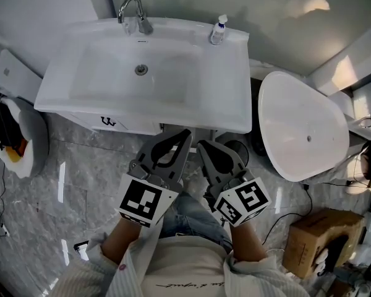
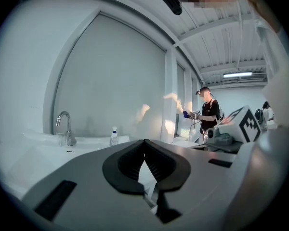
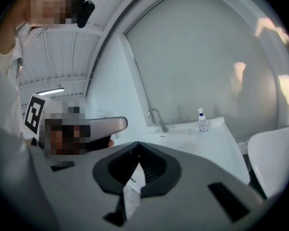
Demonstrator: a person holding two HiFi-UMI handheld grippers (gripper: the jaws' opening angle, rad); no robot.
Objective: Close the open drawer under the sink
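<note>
The white sink [image 1: 80, 91] with a chrome faucet [image 1: 133, 12] and a small bottle [image 1: 218, 30] fills the top of the head view. Under its front edge a white drawer front [image 1: 111, 122] with a dark logo sticks out slightly. My left gripper [image 1: 186, 133] and right gripper [image 1: 201, 145] are held side by side close to my body. Their tips point at the sink's front edge, short of the drawer. Both are shut on nothing, as the left gripper view [image 2: 144, 141] and right gripper view [image 3: 138, 144] show. Each gripper view looks up over the sink [image 3: 192, 138], so the drawer is hidden there.
A white oval toilet [image 1: 303, 125] stands right of the sink, with a cardboard box [image 1: 321, 234] and cables on the marble floor beyond it. A white bag-like object [image 1: 21, 138] lies at the left. Another person [image 2: 209, 114] stands far off.
</note>
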